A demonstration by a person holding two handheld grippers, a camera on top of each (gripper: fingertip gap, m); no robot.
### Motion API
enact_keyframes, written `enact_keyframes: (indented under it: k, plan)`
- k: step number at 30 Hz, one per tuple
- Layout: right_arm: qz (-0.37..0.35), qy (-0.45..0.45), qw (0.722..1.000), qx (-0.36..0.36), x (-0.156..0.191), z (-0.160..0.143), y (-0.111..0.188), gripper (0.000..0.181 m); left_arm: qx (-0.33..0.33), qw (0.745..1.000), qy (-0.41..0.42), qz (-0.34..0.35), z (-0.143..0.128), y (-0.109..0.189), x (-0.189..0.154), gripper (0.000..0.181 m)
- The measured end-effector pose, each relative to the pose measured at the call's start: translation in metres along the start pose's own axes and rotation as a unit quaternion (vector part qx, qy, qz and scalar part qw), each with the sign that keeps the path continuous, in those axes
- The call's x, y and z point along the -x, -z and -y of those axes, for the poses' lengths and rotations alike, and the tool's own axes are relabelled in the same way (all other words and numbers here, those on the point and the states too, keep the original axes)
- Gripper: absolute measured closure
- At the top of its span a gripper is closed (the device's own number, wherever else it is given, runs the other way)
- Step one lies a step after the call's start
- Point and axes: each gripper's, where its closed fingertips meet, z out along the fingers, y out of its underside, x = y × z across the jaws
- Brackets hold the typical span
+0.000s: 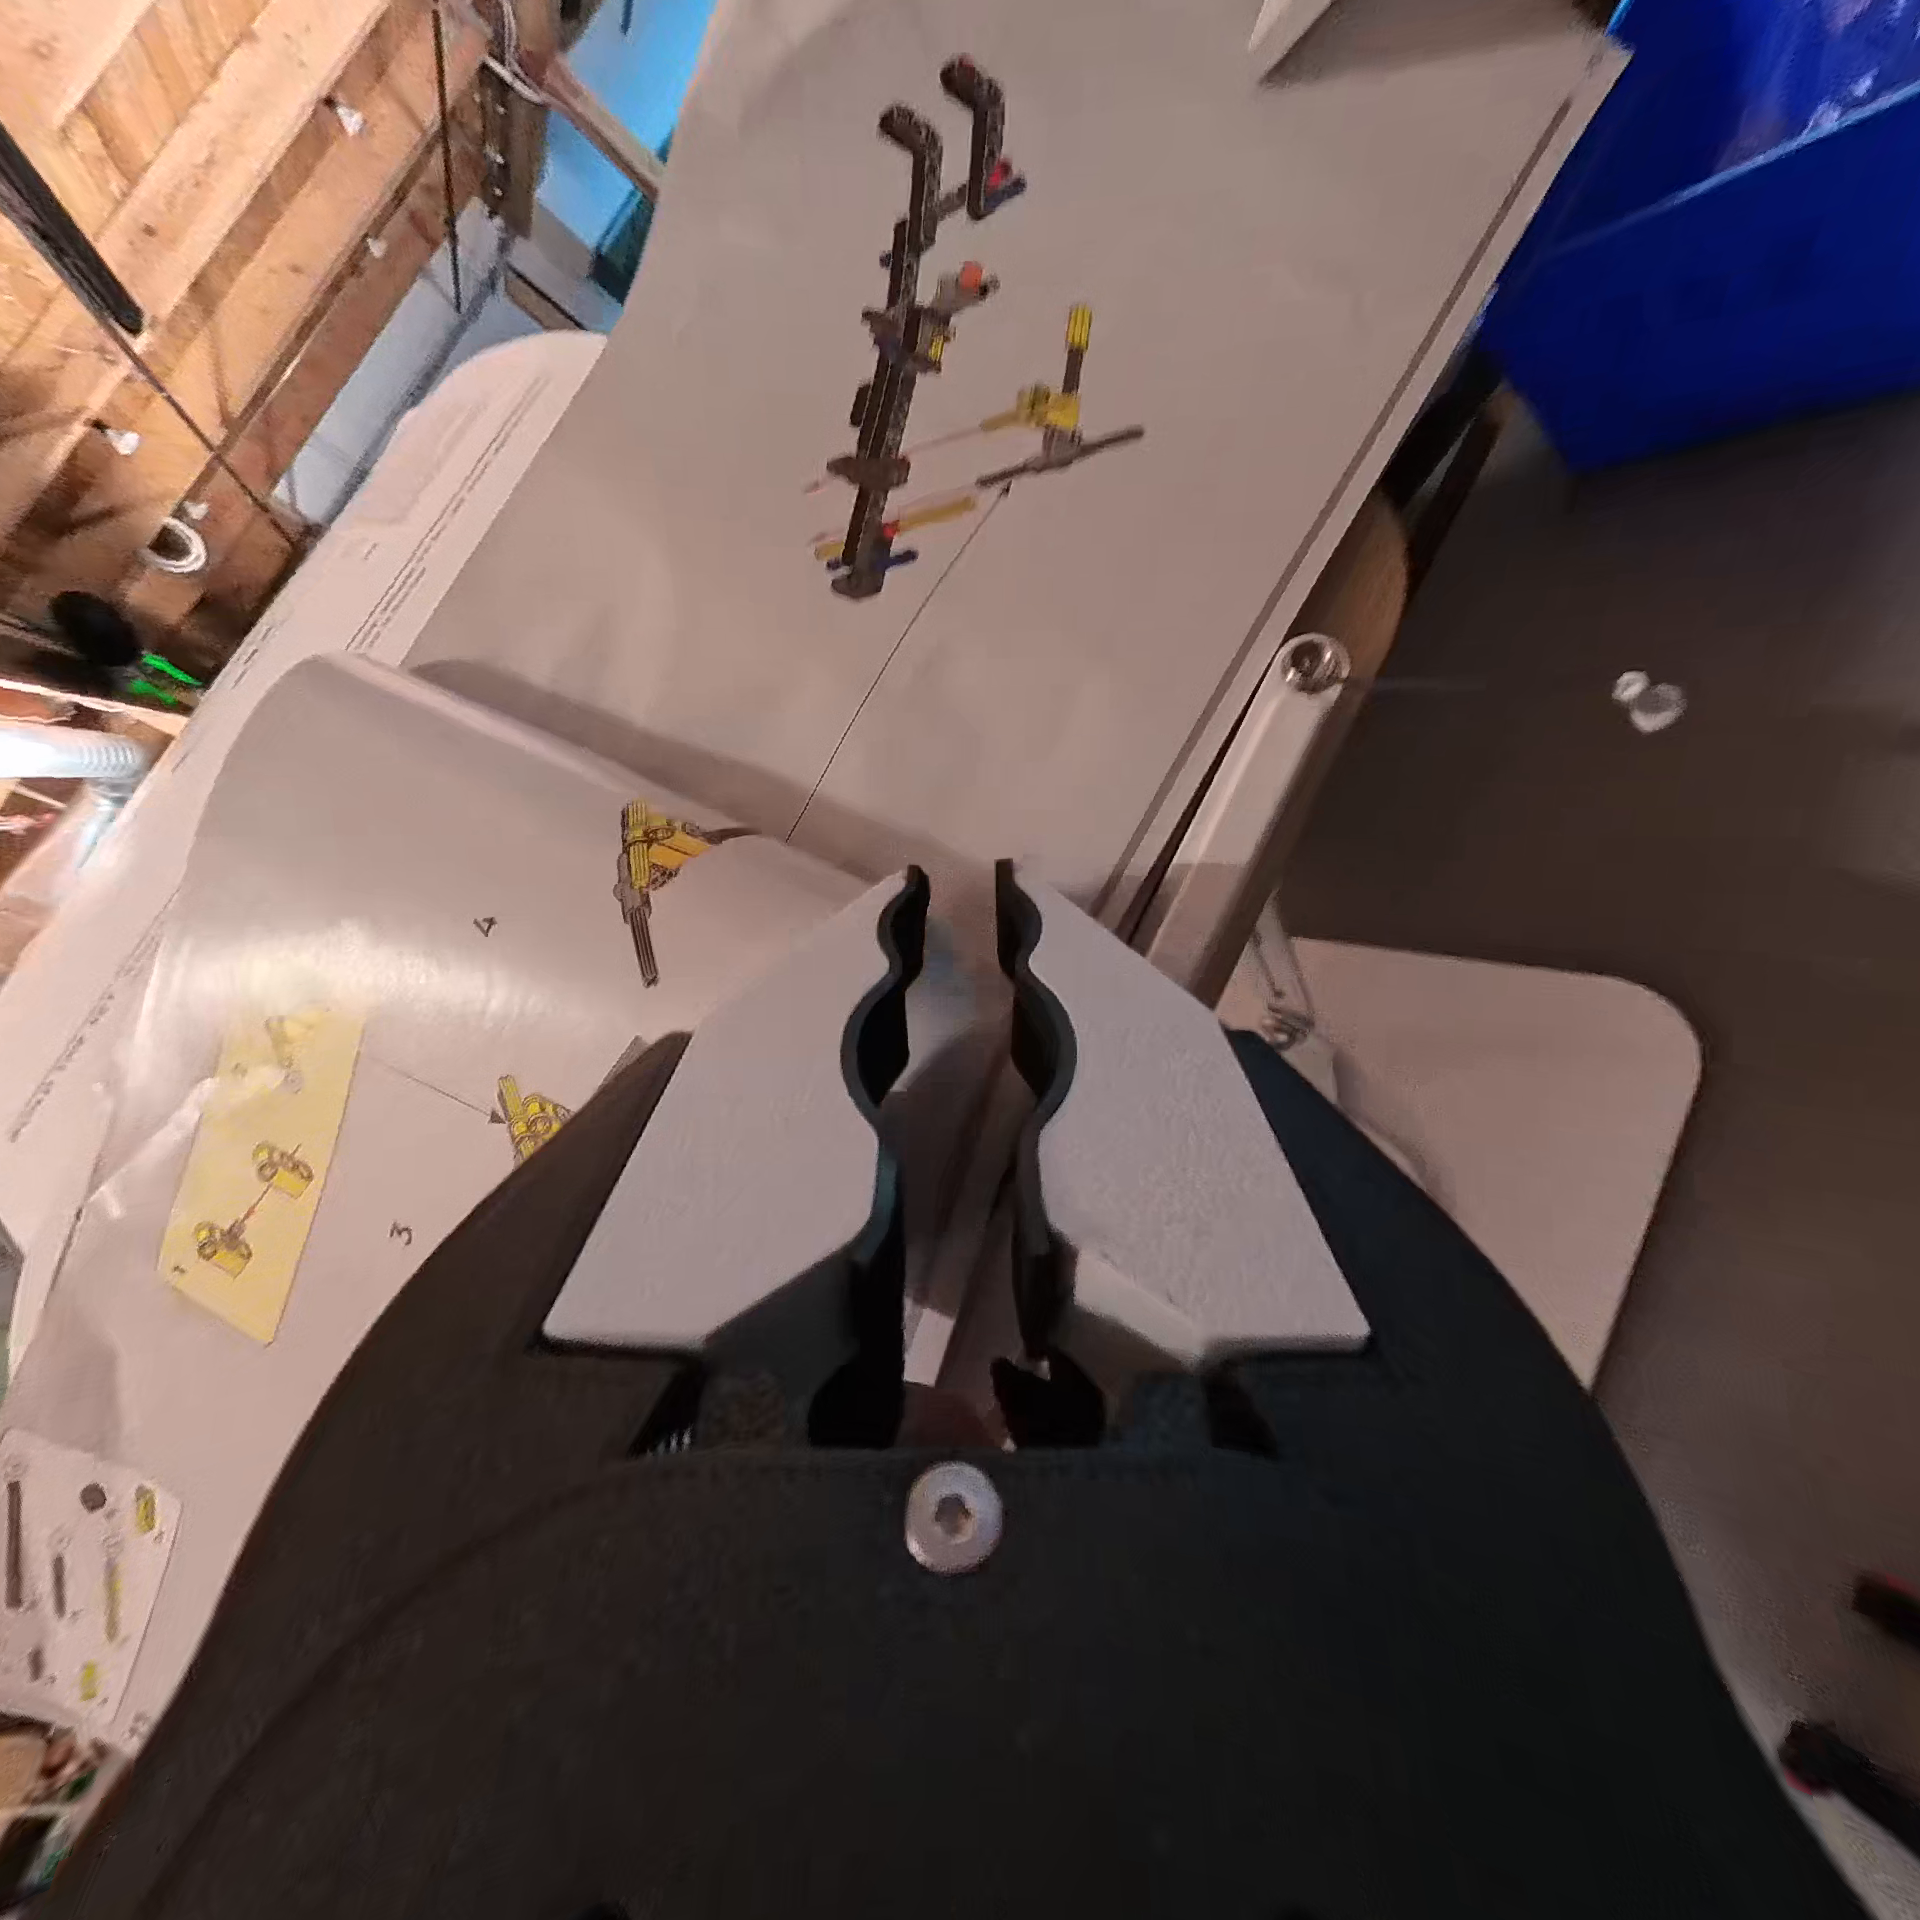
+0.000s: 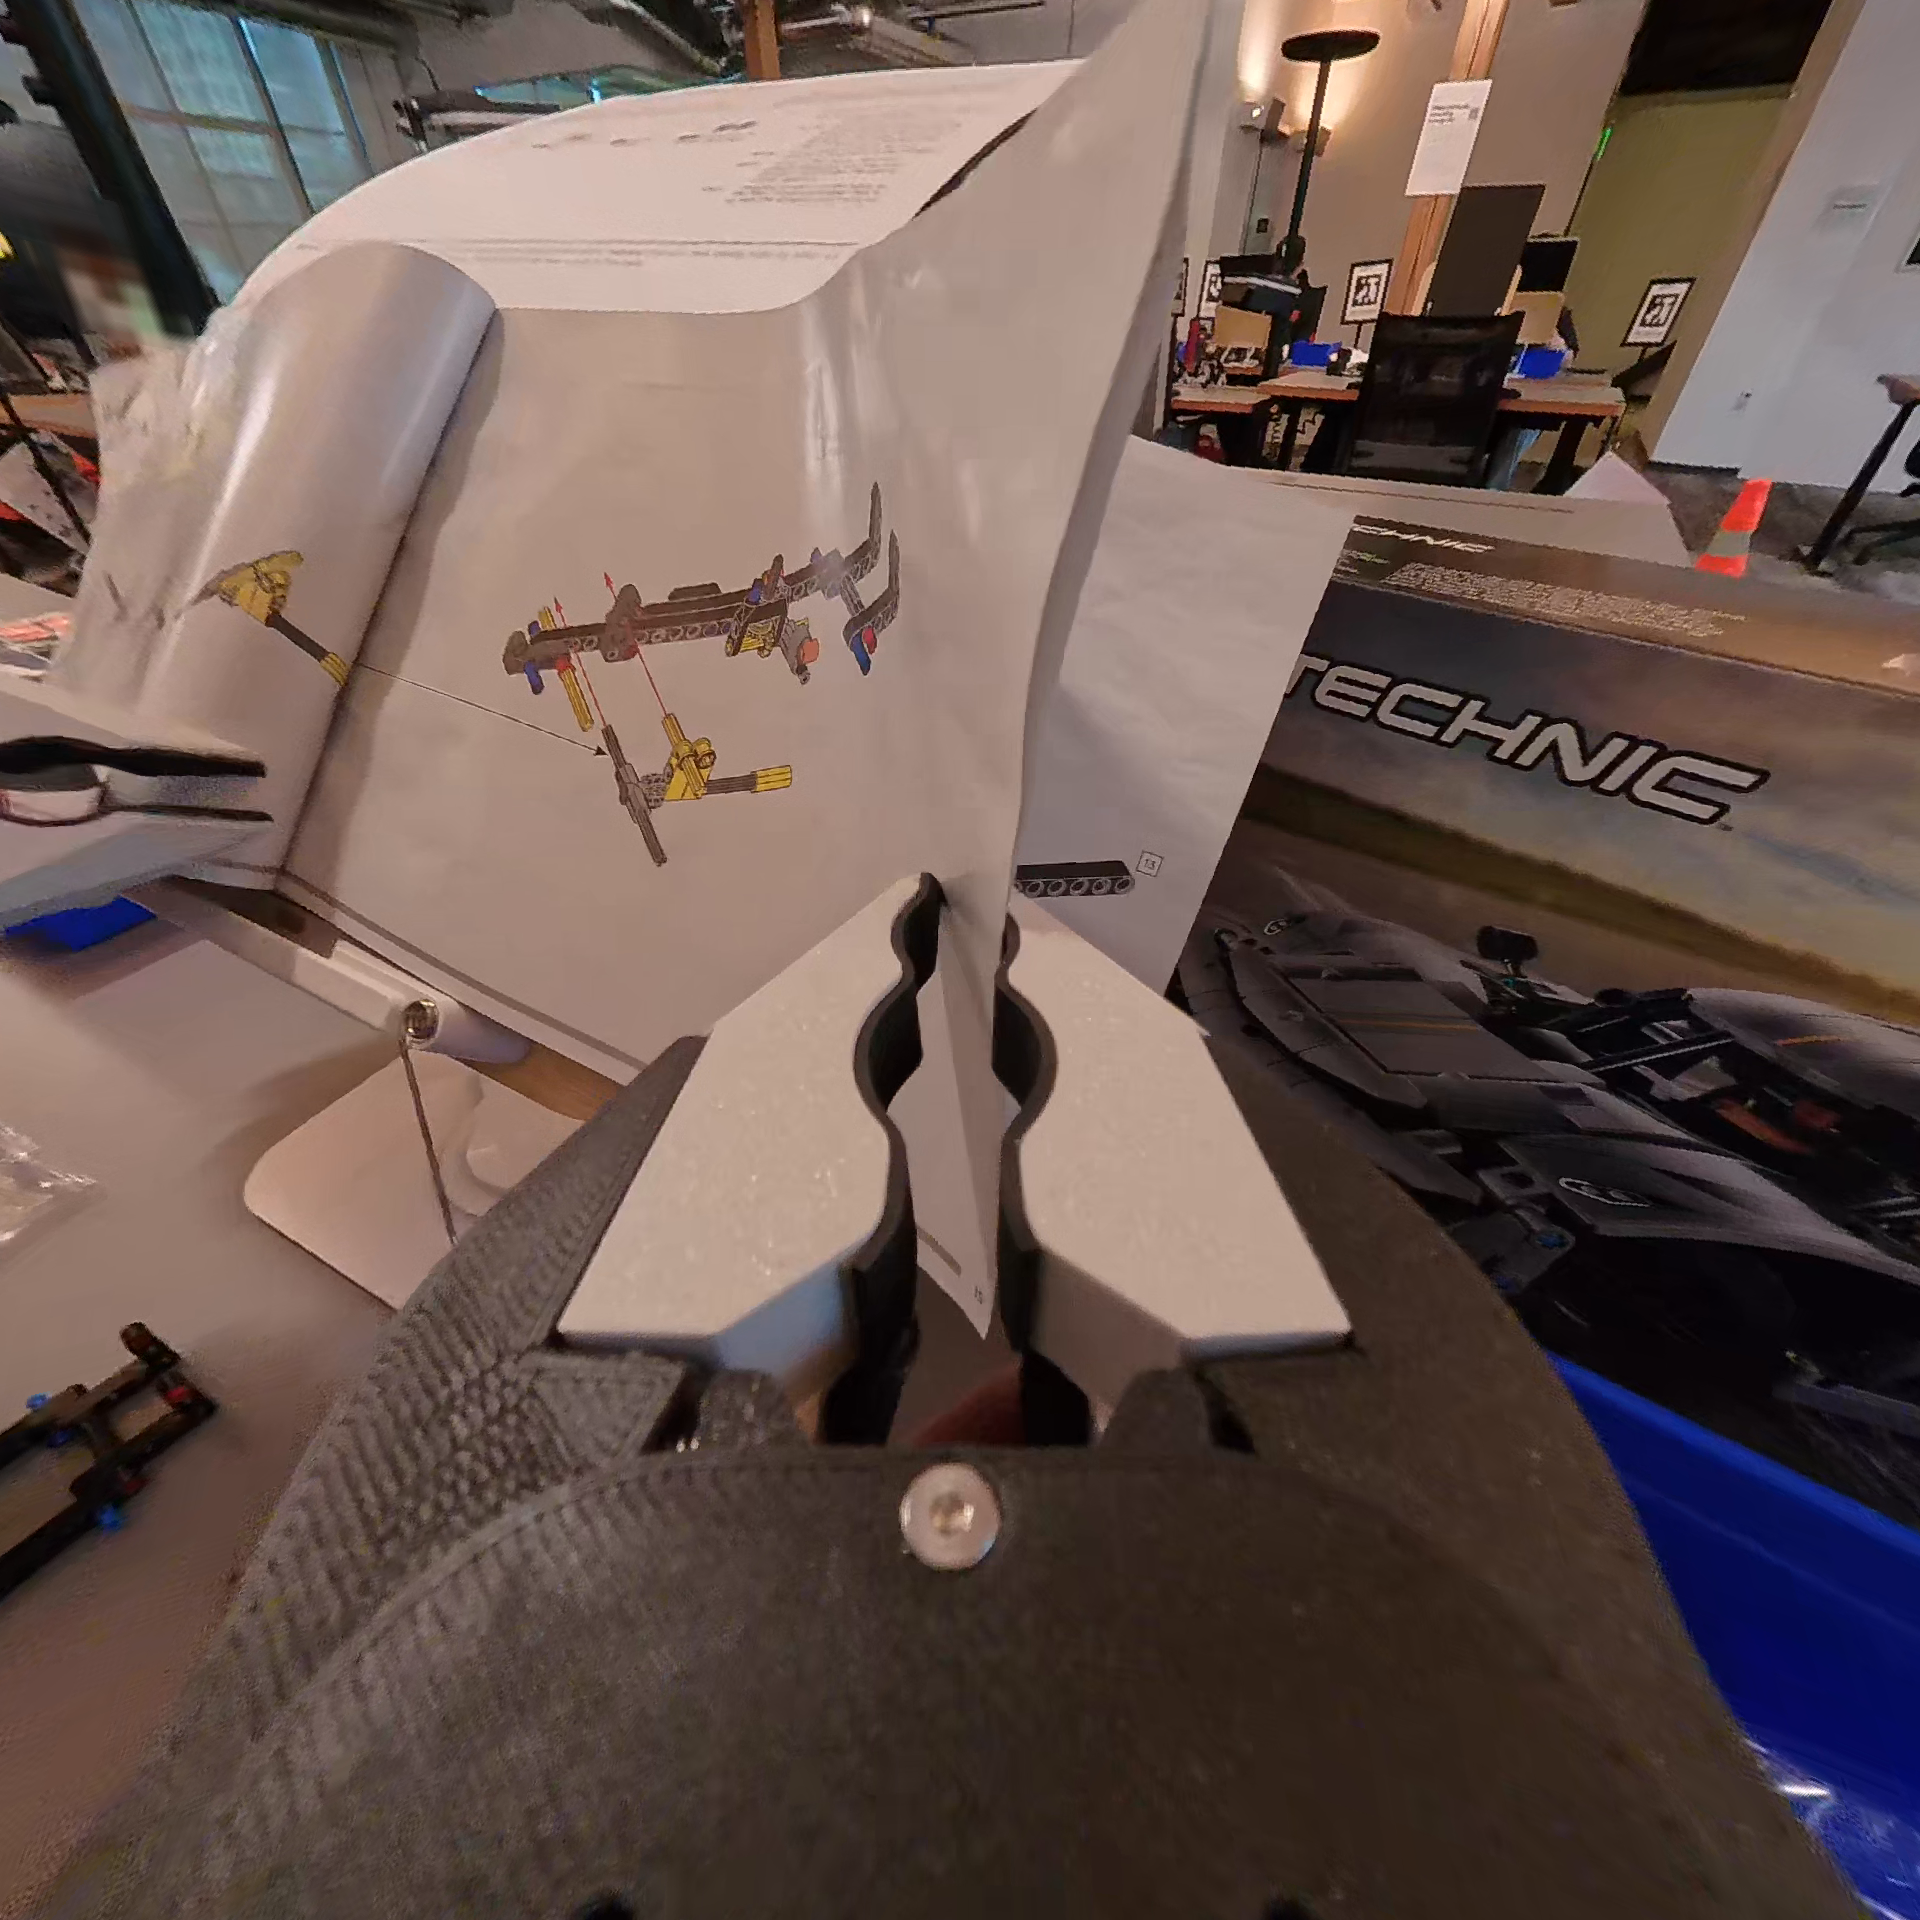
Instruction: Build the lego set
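The instruction booklet (image 2: 675,468) stands open on a white stand (image 2: 343,1195), showing a black and yellow beam assembly. My right gripper (image 2: 971,904) is shut on the lower corner of a page (image 2: 961,1143), which is lifted and curling away from the booklet. My left gripper (image 1: 961,873) is at the booklet's (image 1: 1039,520) lower edge with its jaws almost together. I cannot tell whether it pinches the edge. It also shows at the left of the right wrist view (image 2: 260,792). A black Lego assembly (image 2: 94,1444) with blue and red pins lies on the table at the left.
The Lego set box (image 2: 1558,935) leans behind a blue bin (image 2: 1714,1558) on the right. The blue bin also shows in the left wrist view (image 1: 1714,260). Small black pieces (image 1: 1860,1756) and a clear piece (image 1: 1647,698) lie on the grey table. A plastic bag (image 2: 31,1184) lies far left. Some 20 cm of space lies between my two pairs of fingers. From my left tips it is roughly 25 cm to the black Lego assembly (image 2: 94,1444); from my right, 40 cm.
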Motion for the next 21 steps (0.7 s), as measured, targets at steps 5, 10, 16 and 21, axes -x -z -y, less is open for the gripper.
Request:
enact_keyframes:
  k: [5, 10, 16, 21]
  plan:
    - [-0.003, 0.013, 1.0, -0.001, 0.0007, -0.0002, -0.0005, 0.171, -0.01, 1.0, 0.02, 0.0, 0.0006, -0.0003, 0.0028, 0.171]
    - [-0.003, 0.021, 1.0, -0.002, 0.0015, 0.0011, 0.0034, 0.173, -0.011, 1.0, 0.016, 0.001, 0.0017, -0.0014, 0.0012, 0.169]
    - [0.01, 0.014, 1.0, -0.006, 0.0056, 0.0031, 0.0078, 0.181, -0.014, 1.0, 0.014, 0.004, 0.0044, -0.0006, 0.0018, 0.168]
    - [0.019, 0.005, 1.0, -0.011, 0.0072, 0.0054, 0.0087, 0.181, -0.024, 1.0, 0.016, 0.003, 0.0081, 0.0029, 0.0041, 0.167]
